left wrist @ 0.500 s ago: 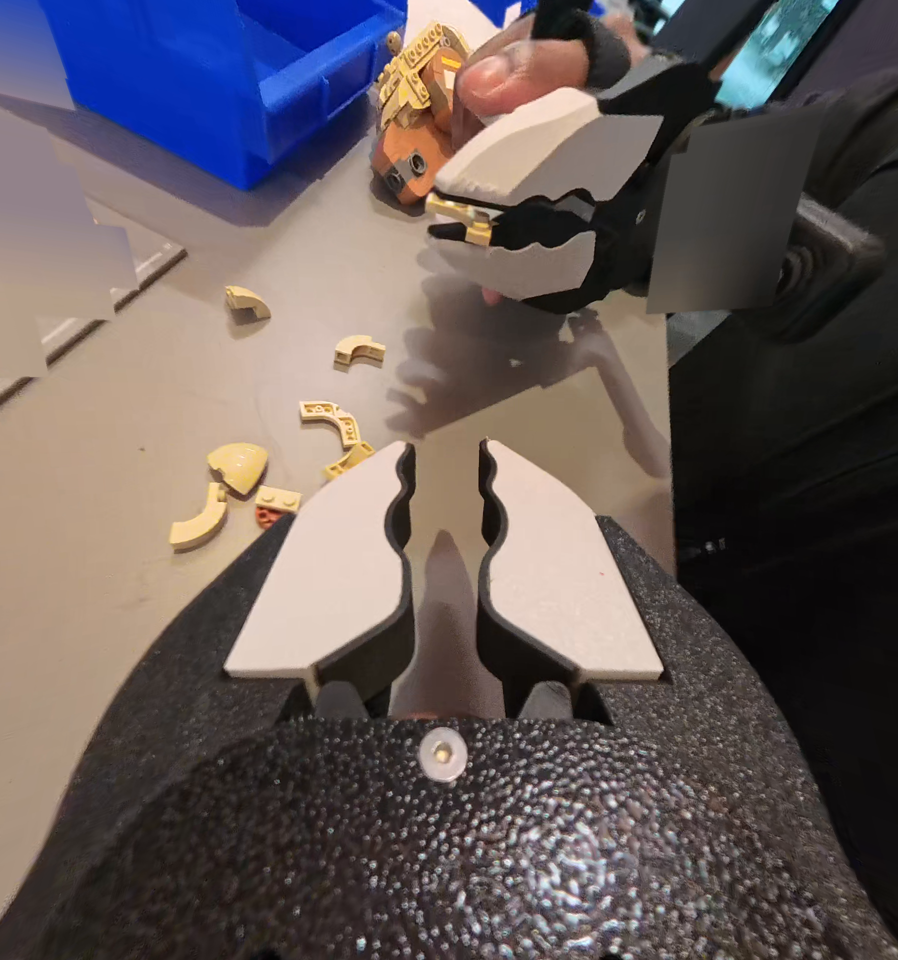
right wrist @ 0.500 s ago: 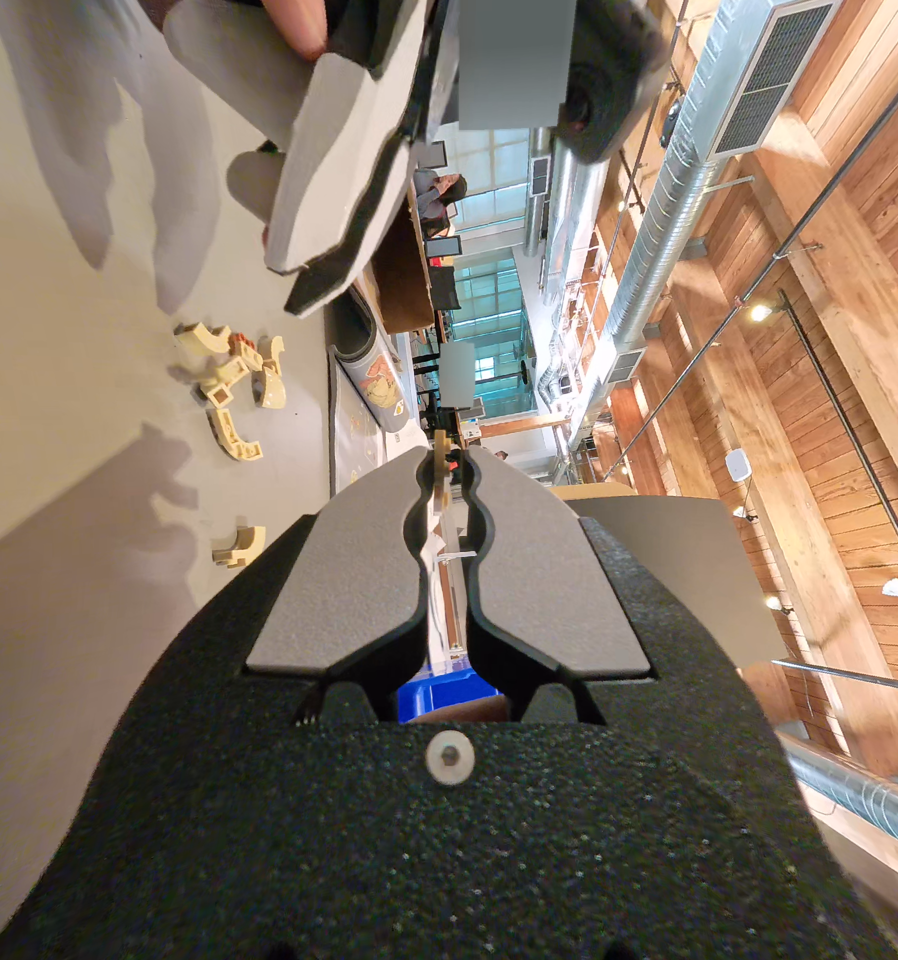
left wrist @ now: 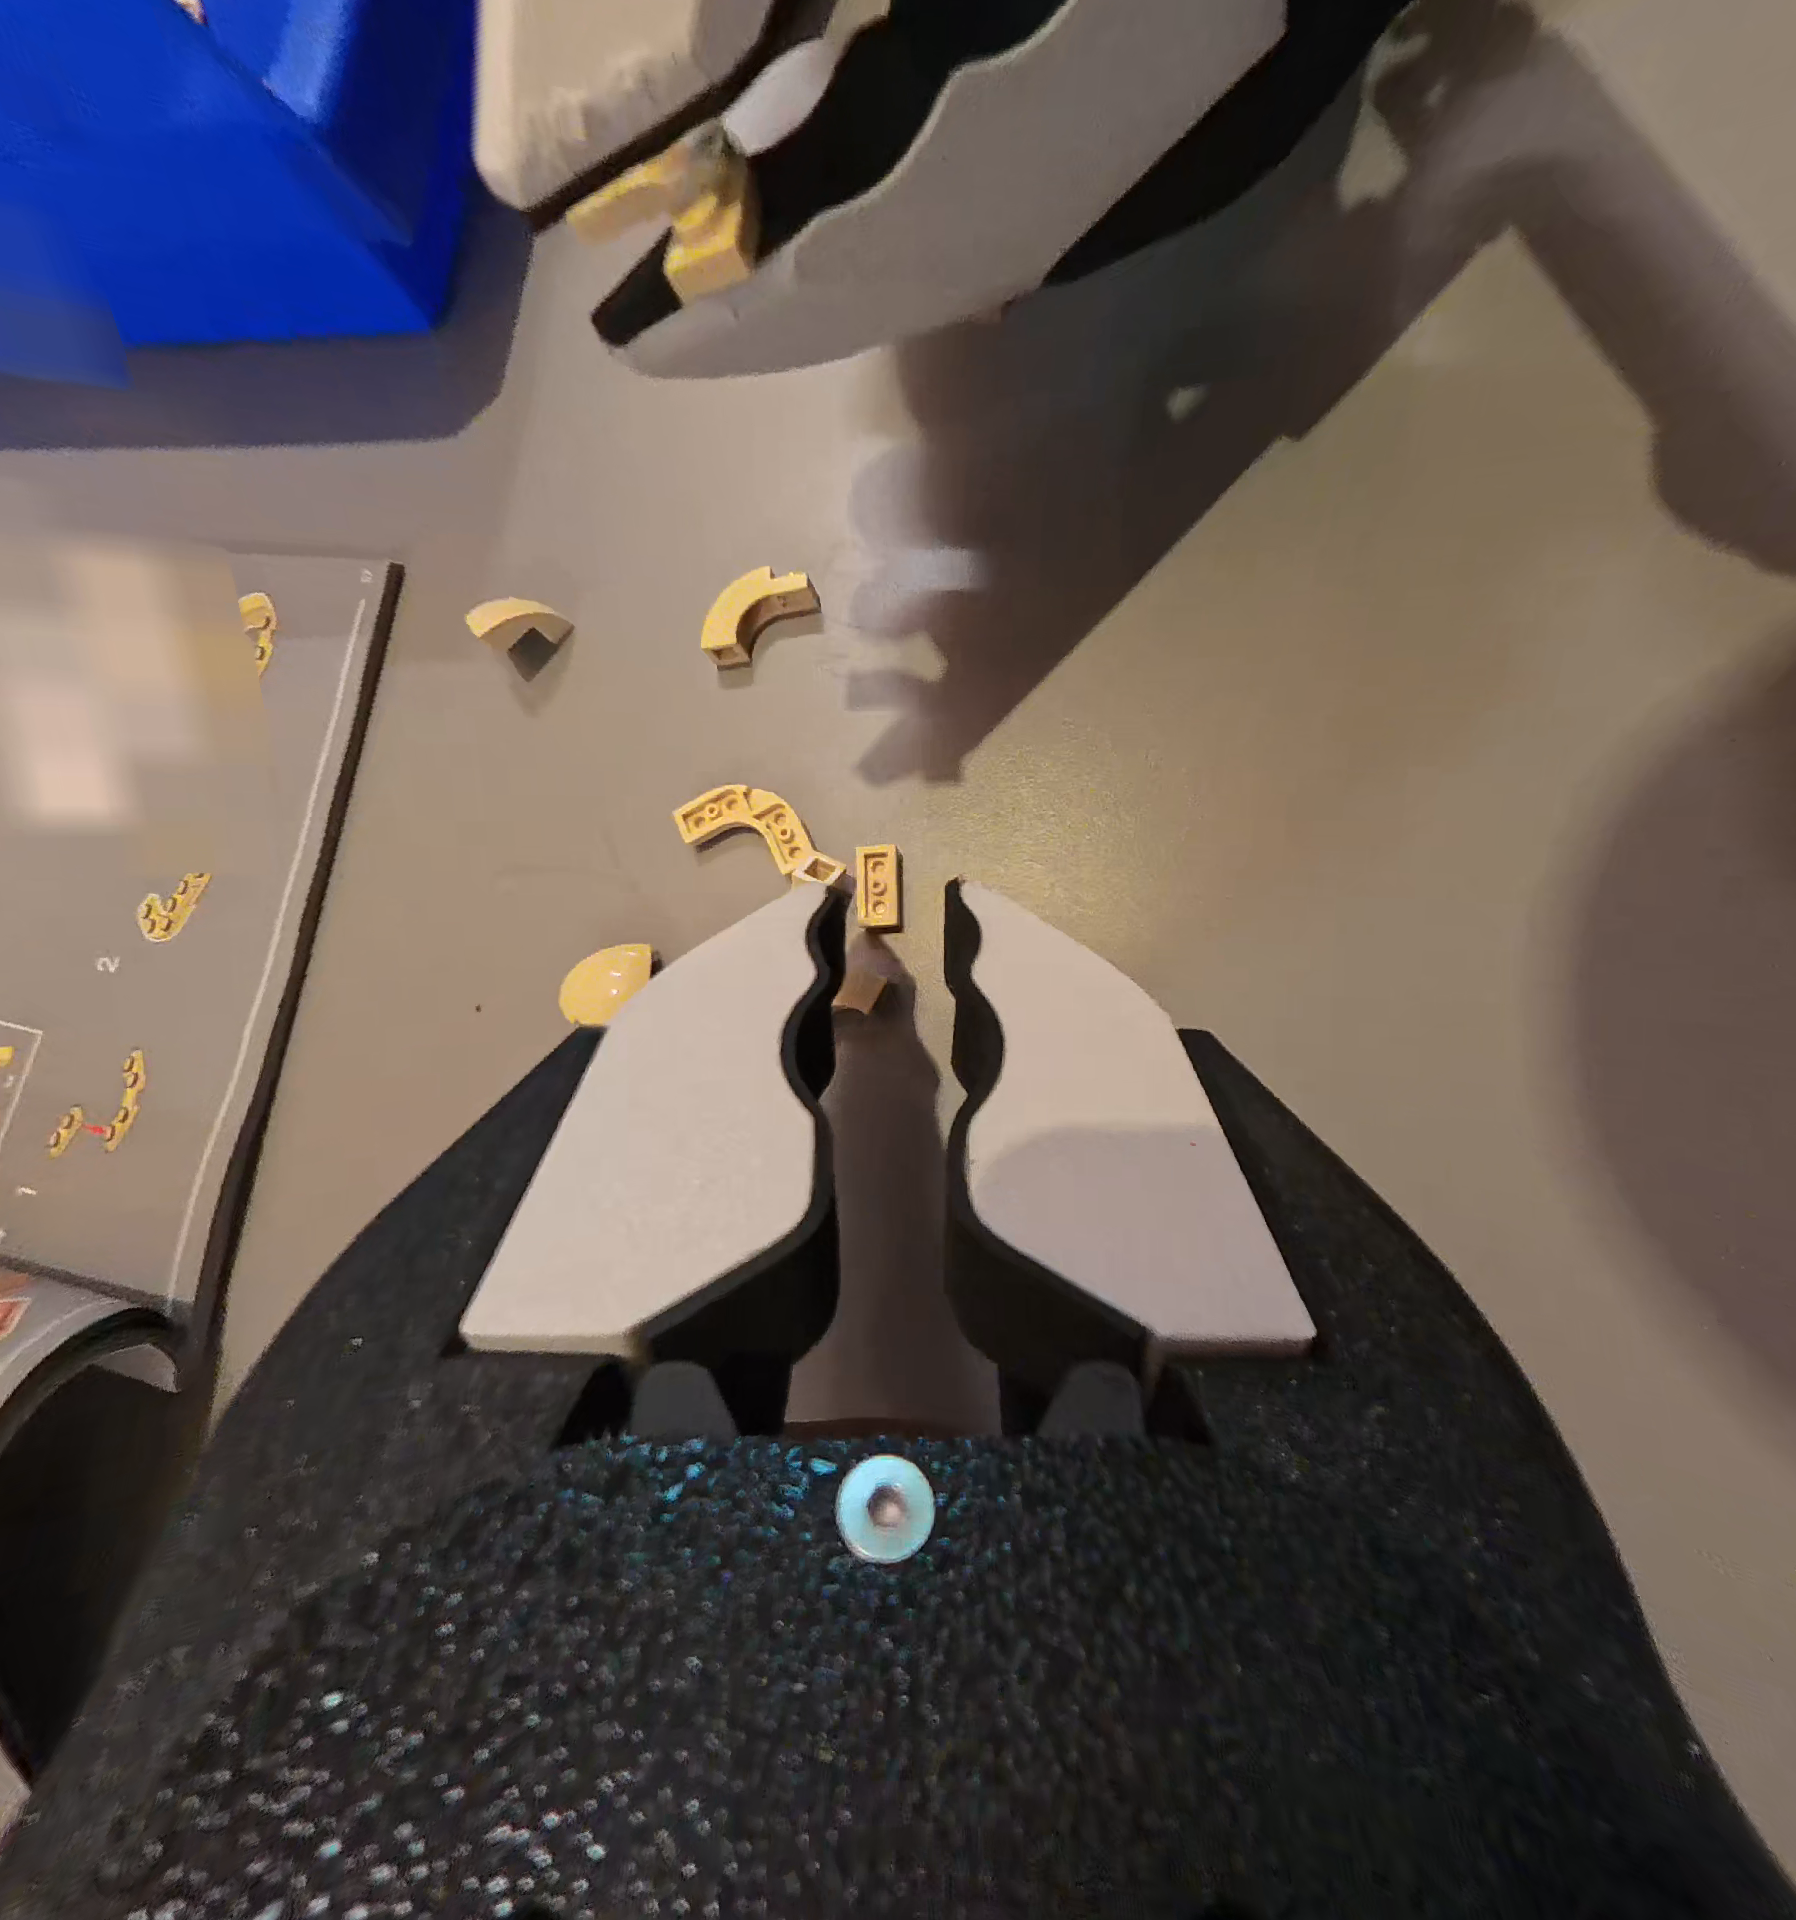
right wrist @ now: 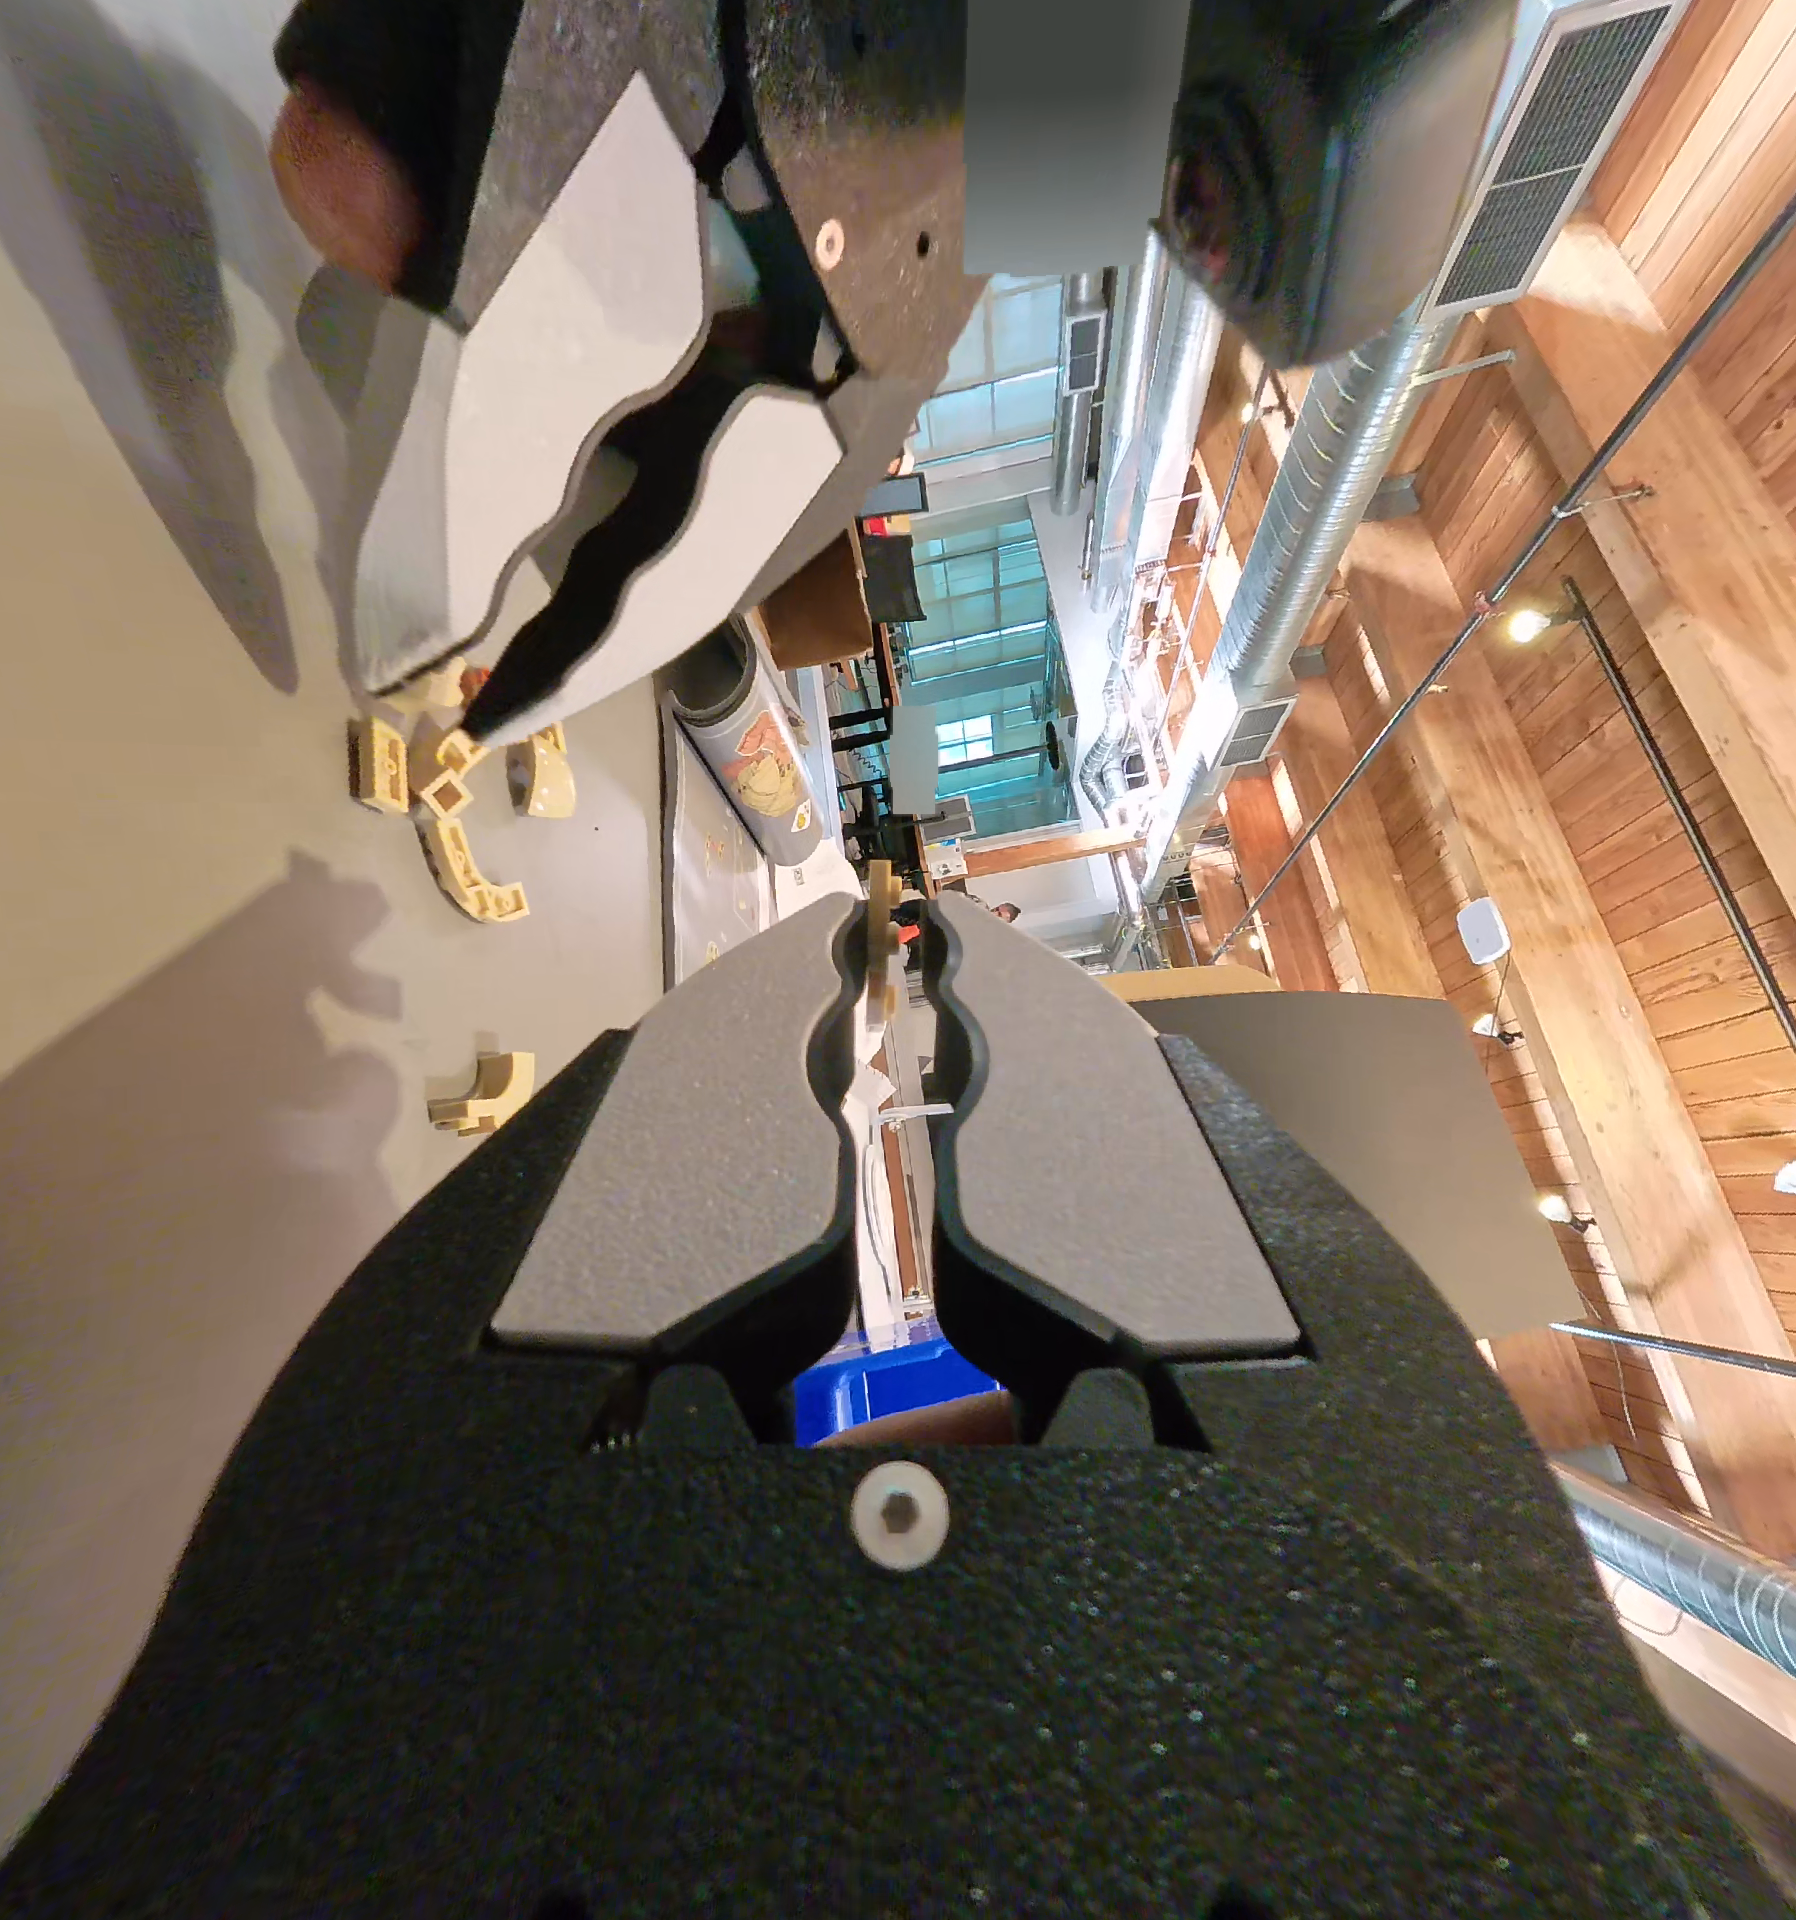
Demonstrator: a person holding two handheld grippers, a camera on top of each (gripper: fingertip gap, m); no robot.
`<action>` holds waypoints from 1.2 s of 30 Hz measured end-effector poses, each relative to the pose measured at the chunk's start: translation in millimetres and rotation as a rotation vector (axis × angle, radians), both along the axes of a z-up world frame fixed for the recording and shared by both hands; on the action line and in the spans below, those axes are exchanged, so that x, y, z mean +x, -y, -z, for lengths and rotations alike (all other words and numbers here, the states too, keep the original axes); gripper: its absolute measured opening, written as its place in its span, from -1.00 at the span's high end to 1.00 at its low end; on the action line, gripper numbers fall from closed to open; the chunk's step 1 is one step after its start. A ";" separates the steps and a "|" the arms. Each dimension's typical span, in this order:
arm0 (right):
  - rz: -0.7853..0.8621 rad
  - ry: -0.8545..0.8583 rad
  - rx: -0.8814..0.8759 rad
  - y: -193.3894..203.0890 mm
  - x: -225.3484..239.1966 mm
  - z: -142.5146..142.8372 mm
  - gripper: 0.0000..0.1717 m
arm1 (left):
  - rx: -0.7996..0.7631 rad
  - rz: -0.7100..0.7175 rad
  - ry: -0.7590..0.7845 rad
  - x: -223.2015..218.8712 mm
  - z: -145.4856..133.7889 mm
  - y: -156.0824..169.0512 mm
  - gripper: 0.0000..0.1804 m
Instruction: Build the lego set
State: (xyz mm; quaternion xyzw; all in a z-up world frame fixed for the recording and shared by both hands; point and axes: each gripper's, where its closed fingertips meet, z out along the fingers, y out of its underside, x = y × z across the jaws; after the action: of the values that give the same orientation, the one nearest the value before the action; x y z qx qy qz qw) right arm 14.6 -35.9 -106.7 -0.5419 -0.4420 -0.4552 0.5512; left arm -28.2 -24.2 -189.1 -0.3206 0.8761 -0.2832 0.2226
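The left hand-held gripper [left wrist: 889,894] is held released low over the tabletop [left wrist: 1237,831], its fingers astride a small tan plate [left wrist: 879,885] that is not yet pressed by either. A thin tan piece [right wrist: 881,940] is clamped in the right hand-held gripper [right wrist: 894,914], raised above the tabletop. The plate is judged to lie off-centre, nearer the left finger [left wrist: 717,1091], beside a curved tan piece [left wrist: 743,821].

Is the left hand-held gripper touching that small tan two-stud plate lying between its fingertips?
Apart. The left wrist view shows the small tan plate on the table with grey table visible between it and both fingertips of the left hand-held gripper.
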 end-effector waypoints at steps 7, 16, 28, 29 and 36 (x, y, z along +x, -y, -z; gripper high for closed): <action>-0.004 0.000 0.002 1.3 -1.6 -1.1 0.90 | -0.047 -0.063 -0.142 4.1 14.6 0.0 0.90; -0.005 -0.006 0.009 2.7 -2.2 -3.2 0.90 | -0.561 -0.045 -0.168 -3.9 -46.6 29.9 0.91; -0.001 -0.008 0.006 2.8 -1.8 -2.5 0.90 | -0.480 -0.133 -0.060 -15.1 -66.0 2.5 0.69; -0.001 -0.010 0.006 2.8 -1.7 -2.4 0.90 | -0.453 -0.136 -0.051 -17.3 -64.9 -0.1 0.69; -0.003 -0.016 0.000 2.8 -2.1 -1.0 0.90 | -0.260 -0.221 -0.063 -25.5 -40.9 -23.9 0.70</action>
State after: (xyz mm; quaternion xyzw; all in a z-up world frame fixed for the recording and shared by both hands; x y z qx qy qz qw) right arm 12.5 -38.7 -105.7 -0.5448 -0.4385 -0.4499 0.5555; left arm -53.7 -0.3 -148.2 -0.4498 0.7980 -0.3578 0.1813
